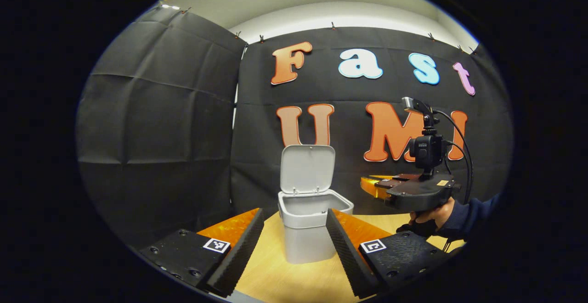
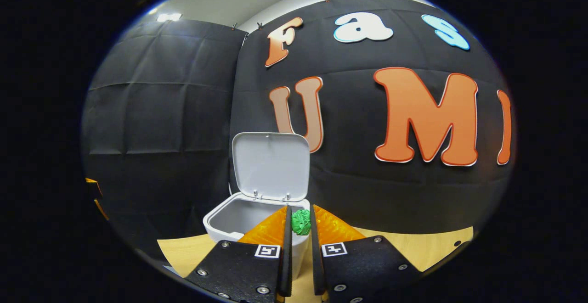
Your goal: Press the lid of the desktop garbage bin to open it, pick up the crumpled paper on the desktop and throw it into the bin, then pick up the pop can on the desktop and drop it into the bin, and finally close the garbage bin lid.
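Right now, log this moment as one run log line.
bin lid: open, upright | right gripper: shut on crumpled paper, at bin rim | left gripper: open, holding nothing | paper drop: not yet done

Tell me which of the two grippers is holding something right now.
The right gripper, shut on the green crumpled paper beside the open bin; the left gripper is open, holding nothing.

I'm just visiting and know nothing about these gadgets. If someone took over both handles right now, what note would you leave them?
Right gripper: shut on the green crumpled paper, held near the bin's rim.
Left gripper: open, holding nothing, facing the bin.
Lid: already up.
Done: bin opened, paper picked up.
Left: let the paper fall in, find and bin the pop can, close the lid.
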Action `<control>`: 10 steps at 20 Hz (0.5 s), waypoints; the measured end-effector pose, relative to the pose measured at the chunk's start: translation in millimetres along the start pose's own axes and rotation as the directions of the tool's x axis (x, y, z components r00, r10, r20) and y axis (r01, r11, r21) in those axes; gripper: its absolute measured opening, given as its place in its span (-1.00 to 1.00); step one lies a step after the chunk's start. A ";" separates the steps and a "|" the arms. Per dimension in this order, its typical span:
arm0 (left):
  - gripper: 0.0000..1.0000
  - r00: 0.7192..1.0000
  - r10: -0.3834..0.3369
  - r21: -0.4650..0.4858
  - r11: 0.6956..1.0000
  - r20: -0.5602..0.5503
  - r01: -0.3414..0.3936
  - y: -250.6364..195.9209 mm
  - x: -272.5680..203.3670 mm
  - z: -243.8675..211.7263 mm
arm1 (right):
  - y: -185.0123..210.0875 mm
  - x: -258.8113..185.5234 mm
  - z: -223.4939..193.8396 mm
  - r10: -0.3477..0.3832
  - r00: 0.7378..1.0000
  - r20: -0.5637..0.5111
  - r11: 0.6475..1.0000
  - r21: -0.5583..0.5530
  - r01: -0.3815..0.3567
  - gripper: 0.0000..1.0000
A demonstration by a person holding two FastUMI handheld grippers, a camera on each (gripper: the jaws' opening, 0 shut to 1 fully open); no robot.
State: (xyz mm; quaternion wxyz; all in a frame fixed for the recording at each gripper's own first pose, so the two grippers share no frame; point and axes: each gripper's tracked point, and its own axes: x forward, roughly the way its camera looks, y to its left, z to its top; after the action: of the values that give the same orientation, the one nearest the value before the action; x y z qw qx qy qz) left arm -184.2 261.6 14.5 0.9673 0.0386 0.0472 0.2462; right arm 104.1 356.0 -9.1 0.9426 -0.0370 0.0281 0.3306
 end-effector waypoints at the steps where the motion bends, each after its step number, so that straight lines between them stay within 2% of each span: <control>1: 0.75 1.000 0.017 -0.002 1.000 0.001 -0.017 7.3 -0.7 0.5 | 5.8 6.7 2.8 0.010 1.000 0.002 1.000 -0.001 -0.010 -0.64; 6: 0.75 0.997 0.075 -0.008 0.997 0.000 -0.075 34.5 -4.5 -1.7 | 31.8 36.4 7.5 0.046 0.999 0.002 0.999 -0.002 -0.046 -0.64; 8: 0.77 0.996 0.089 -0.004 0.996 -0.001 -0.089 40.5 -7.1 -3.3 | 38.8 48.9 8.2 0.043 0.999 0.006 0.999 0.007 -0.043 -0.64; 10: 0.77 0.995 0.098 -0.005 0.995 -0.005 -0.098 46.2 -7.5 -6.1 | 40.3 58.1 6.0 0.031 0.999 0.006 0.999 0.019 -0.031 -0.55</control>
State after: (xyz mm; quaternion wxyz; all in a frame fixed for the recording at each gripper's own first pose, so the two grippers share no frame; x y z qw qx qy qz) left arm -213.2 298.8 13.5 0.9540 0.0380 0.0469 0.2937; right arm 124.3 424.0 -9.7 0.9377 -0.0268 0.0290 0.3451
